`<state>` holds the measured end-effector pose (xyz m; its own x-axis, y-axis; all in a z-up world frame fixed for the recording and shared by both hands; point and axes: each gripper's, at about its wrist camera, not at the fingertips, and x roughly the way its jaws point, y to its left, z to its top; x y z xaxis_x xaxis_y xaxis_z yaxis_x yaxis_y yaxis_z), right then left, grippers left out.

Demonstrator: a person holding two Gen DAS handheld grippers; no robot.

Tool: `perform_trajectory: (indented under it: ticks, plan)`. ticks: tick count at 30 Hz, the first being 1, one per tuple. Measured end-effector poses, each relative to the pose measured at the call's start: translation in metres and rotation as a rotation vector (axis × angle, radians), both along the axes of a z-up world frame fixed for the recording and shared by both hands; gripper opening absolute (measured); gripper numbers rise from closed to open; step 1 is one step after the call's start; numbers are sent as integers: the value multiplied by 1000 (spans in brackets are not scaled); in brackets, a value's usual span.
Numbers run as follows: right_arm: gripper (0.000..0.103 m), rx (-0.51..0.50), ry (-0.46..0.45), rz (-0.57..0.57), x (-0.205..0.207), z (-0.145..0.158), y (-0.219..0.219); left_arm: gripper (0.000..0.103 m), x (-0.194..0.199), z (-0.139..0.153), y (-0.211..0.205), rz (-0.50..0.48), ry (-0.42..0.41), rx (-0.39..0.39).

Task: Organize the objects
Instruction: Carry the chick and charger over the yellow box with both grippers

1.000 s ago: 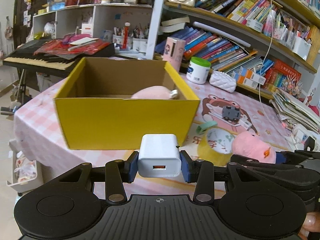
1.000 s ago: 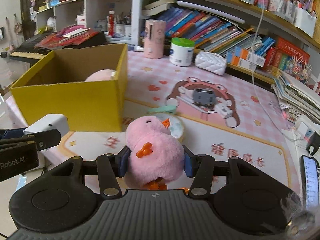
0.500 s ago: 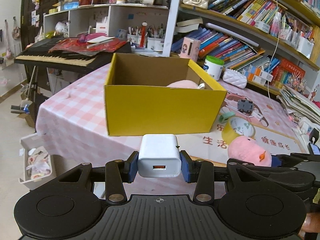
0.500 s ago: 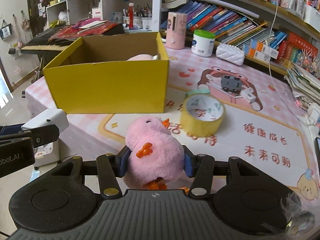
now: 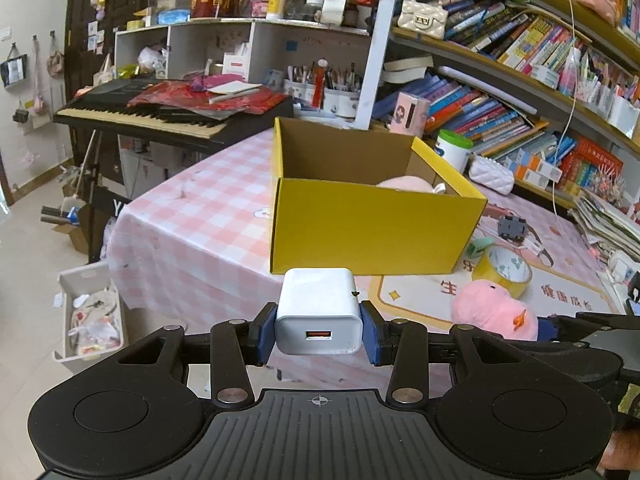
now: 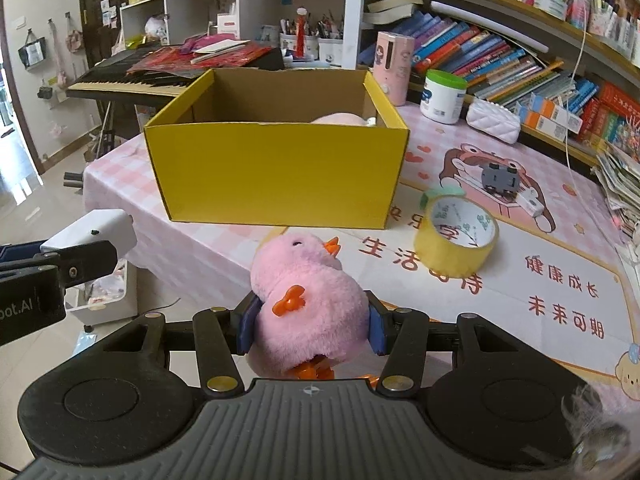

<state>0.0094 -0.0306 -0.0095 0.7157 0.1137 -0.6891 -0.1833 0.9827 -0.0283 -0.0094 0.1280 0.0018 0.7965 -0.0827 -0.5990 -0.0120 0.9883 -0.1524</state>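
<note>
Inside yellow box (image 6: 280, 168): pink item (image 6: 340, 119) mostly hidden; left gripper (image 5: 319, 330) clamping white charger (image 5: 318, 312), right gripper (image 6: 310, 326) clamping pink plush duck (image 6: 308, 304).

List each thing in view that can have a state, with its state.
left gripper: shut on white charger, off the table
right gripper: shut on pink plush duck
yellow box: open, upright, a pink item inside
tape roll: lying flat on the mat
white jar: upright, green lid on

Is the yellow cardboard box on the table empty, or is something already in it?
Not empty. The open-topped yellow cardboard box already holds a pale pink soft item, peeking over the rim near the right wall. The rest of its floor is hidden.
</note>
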Motion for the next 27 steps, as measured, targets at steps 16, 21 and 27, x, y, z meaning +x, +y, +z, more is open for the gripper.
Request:
perform_trajectory:
  ticks: [16,21,27]
  plan:
    - [49,60,-182,-52,43,55,-15,41,50,46,-4,0,-172,-6]
    - [49,81,-230,-40,79,76,-19,41,78,53,-6,22,-195,-1]
    - [49,77,-259,-8,122,87,-22,41,116,51,-15,44,-196,-1]
